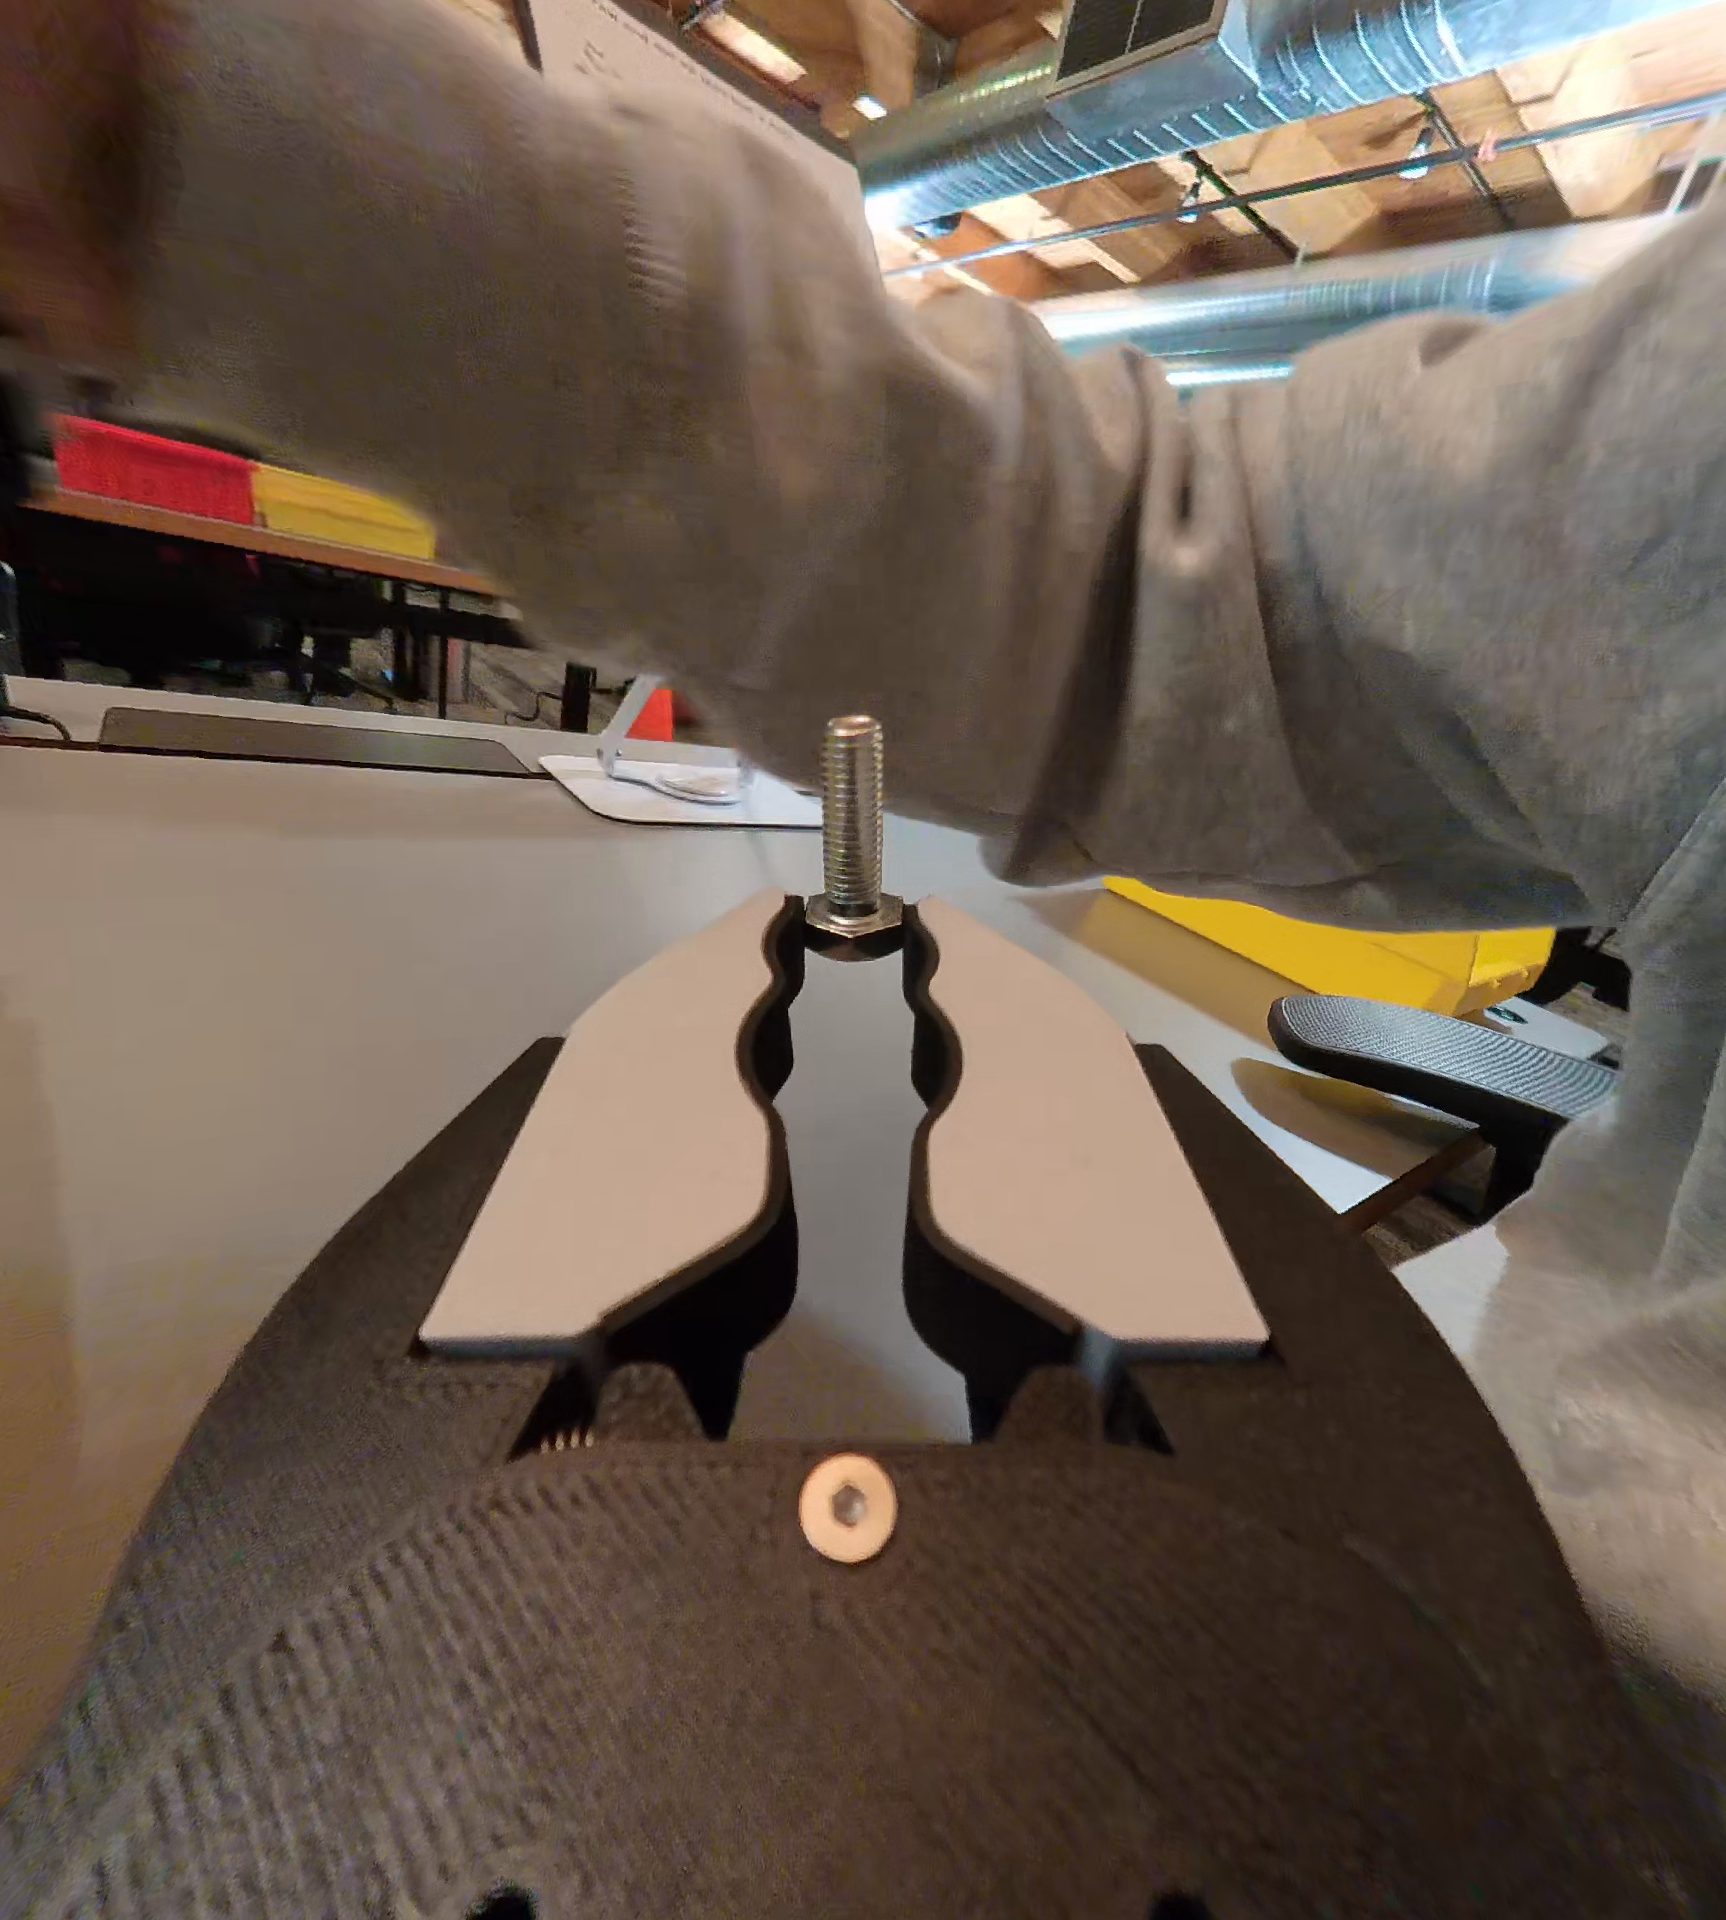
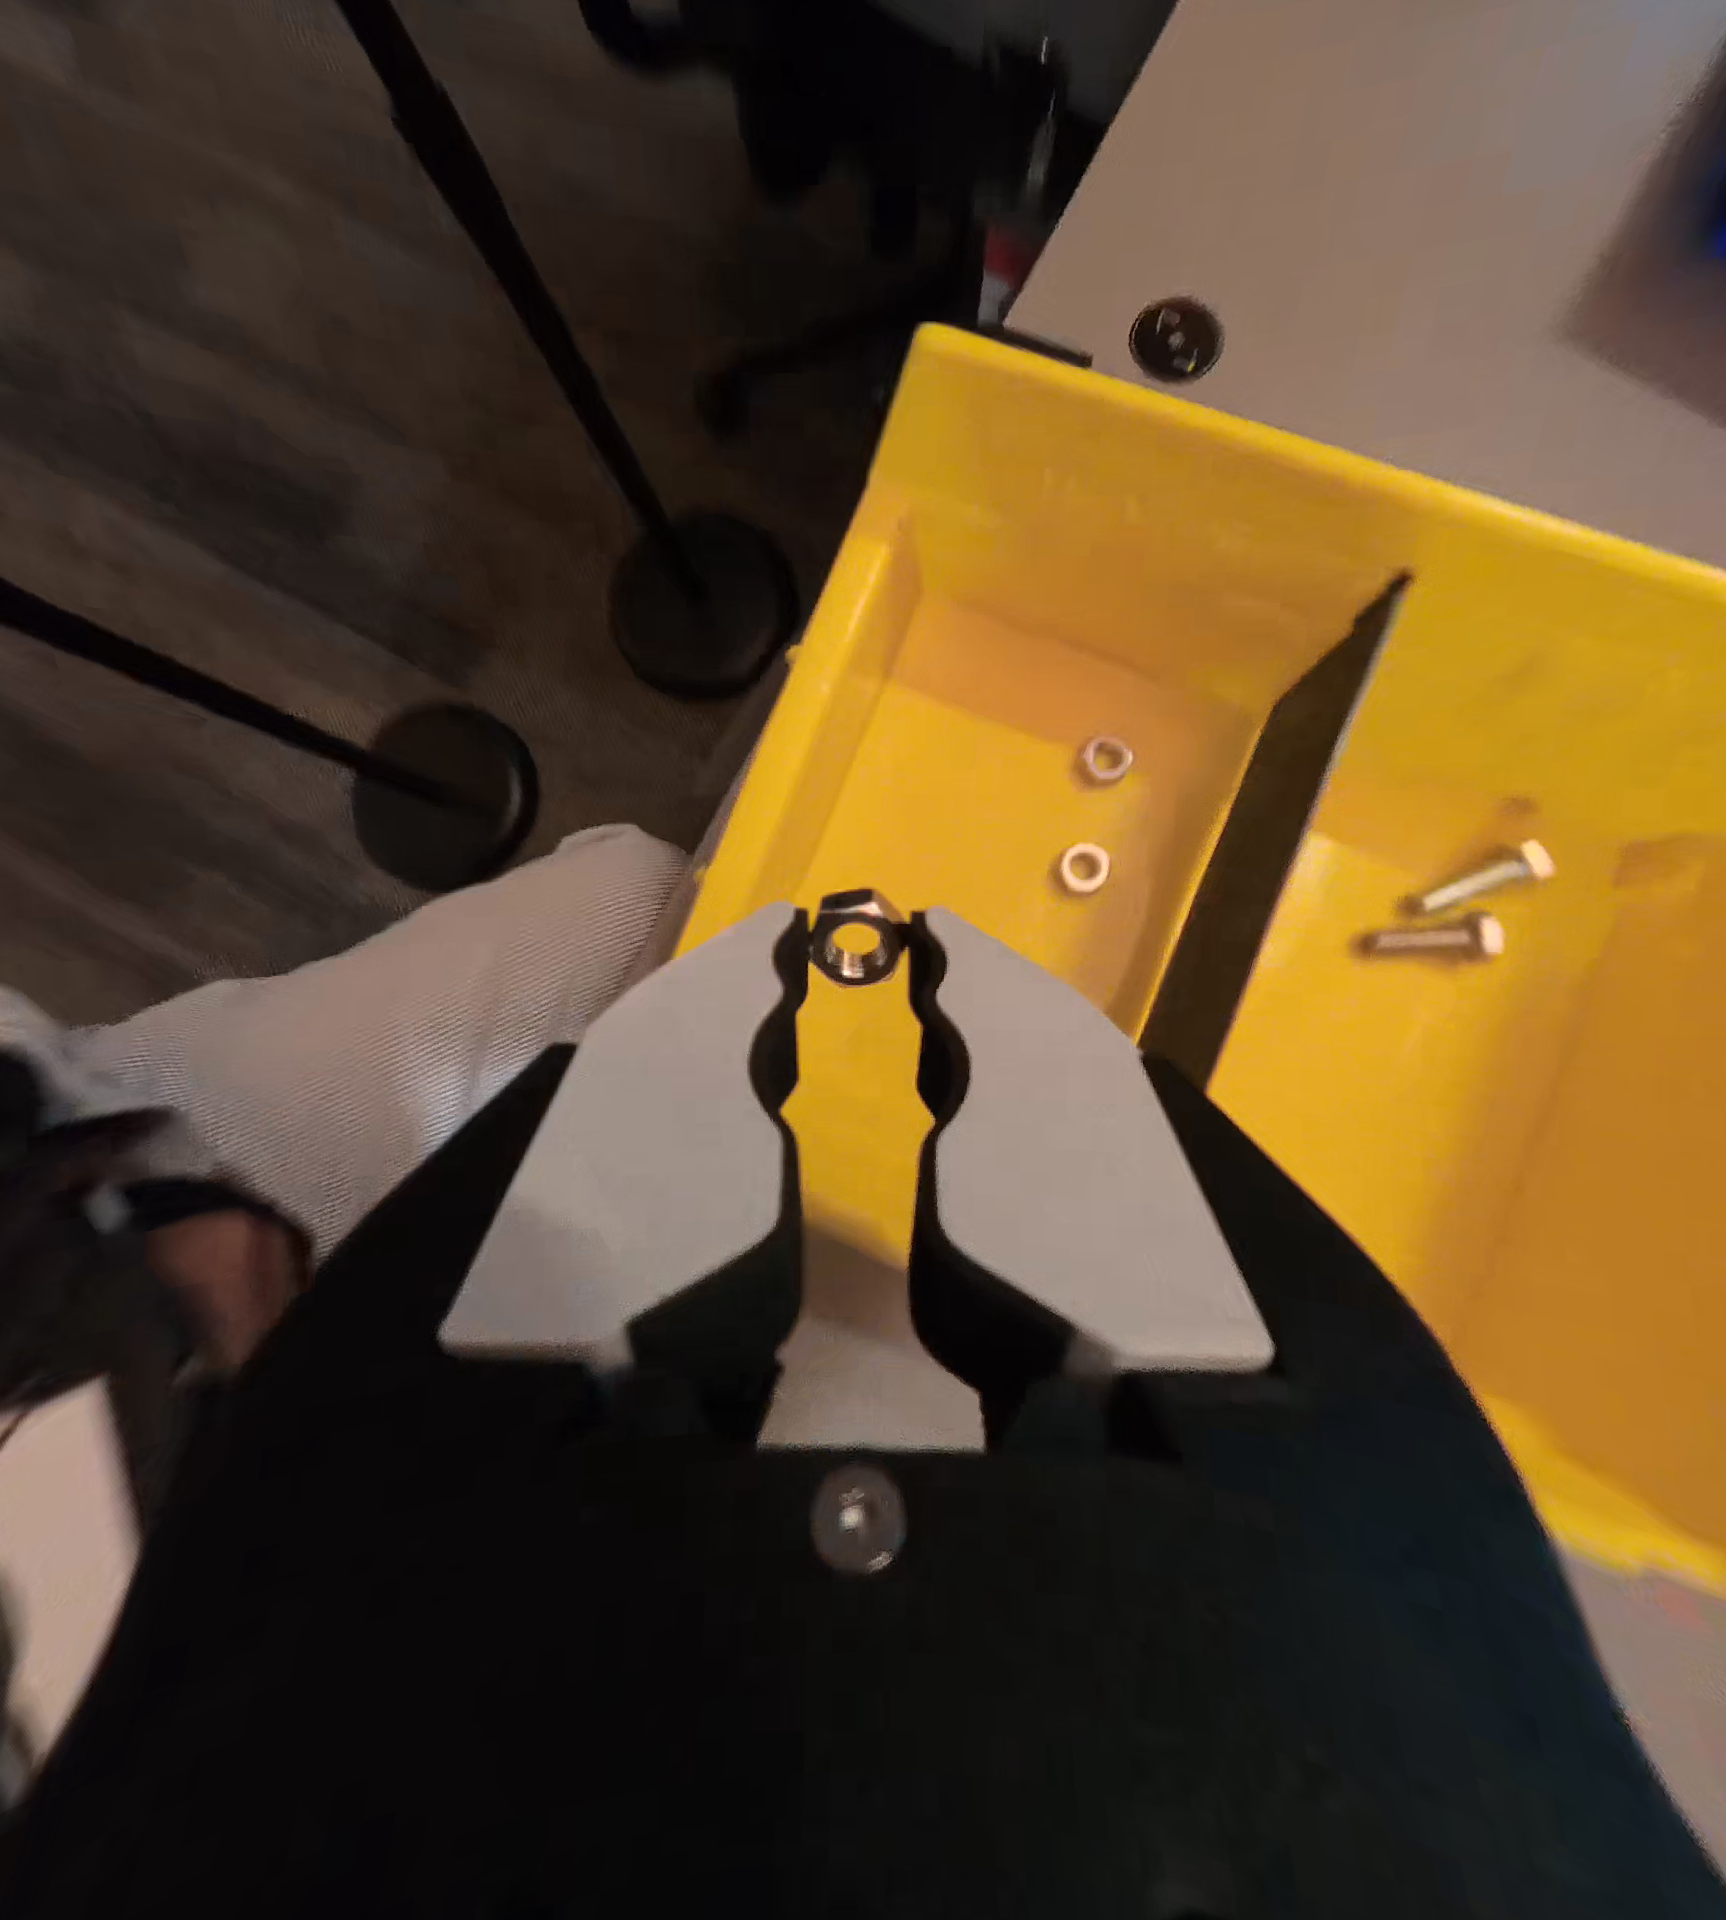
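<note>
My left gripper (image 1: 853, 928) is shut on the hex head of a silver bolt (image 1: 851, 810), which stands upright with its thread pointing up above a pale table (image 1: 267, 935). A grey sleeve (image 1: 942, 520) crosses just above and behind the bolt. My right gripper (image 2: 853, 940) is shut on a silver hex nut (image 2: 851, 943) and holds it over the near left compartment of a yellow bin (image 2: 1098, 457). Two washers (image 2: 1084, 865) lie in that compartment. Two bolts (image 2: 1441, 935) lie in the neighbouring compartment past a black divider (image 2: 1264, 800).
The yellow bin also shows at the right of the left wrist view (image 1: 1358, 945), next to a black chair armrest (image 1: 1441, 1049). A white tray (image 1: 672, 800) and a dark flat pad (image 1: 308, 738) lie far back on the table. Black stand bases (image 2: 703, 603) sit on the floor. A trouser leg (image 2: 371, 997) is at the left. Across from one pair of fingers to the other is roughly 25 centimeters.
</note>
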`<state>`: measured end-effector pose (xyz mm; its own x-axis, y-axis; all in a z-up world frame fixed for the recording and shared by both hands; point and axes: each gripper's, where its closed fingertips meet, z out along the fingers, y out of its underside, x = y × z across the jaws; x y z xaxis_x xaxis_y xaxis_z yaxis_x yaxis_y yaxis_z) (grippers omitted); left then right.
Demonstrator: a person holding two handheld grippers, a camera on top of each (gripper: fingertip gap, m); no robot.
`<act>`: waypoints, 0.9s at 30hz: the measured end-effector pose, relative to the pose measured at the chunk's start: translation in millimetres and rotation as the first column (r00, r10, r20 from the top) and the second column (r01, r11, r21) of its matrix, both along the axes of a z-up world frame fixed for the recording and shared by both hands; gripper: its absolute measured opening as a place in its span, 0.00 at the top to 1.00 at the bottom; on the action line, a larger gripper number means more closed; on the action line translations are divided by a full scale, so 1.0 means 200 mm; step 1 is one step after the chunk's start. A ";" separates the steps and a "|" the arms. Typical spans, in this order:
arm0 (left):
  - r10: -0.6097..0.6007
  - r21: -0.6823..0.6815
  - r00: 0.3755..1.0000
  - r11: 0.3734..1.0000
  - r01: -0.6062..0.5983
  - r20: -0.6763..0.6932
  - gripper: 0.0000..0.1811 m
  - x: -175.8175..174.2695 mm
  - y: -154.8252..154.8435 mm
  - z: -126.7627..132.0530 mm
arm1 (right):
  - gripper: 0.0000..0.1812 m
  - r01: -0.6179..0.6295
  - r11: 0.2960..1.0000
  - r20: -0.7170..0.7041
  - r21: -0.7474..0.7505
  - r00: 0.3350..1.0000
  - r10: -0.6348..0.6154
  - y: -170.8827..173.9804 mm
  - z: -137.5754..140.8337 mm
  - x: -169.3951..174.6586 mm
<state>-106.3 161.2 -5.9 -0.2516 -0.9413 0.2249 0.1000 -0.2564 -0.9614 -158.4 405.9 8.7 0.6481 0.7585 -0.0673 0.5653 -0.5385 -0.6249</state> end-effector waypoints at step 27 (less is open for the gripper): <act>-0.410 0.144 0.909 0.897 0.417 -0.073 0.90 0.70 -0.65 -0.06 | 0.90 0.626 0.678 -0.195 0.385 0.773 -0.603 -1.93 0.14 1.05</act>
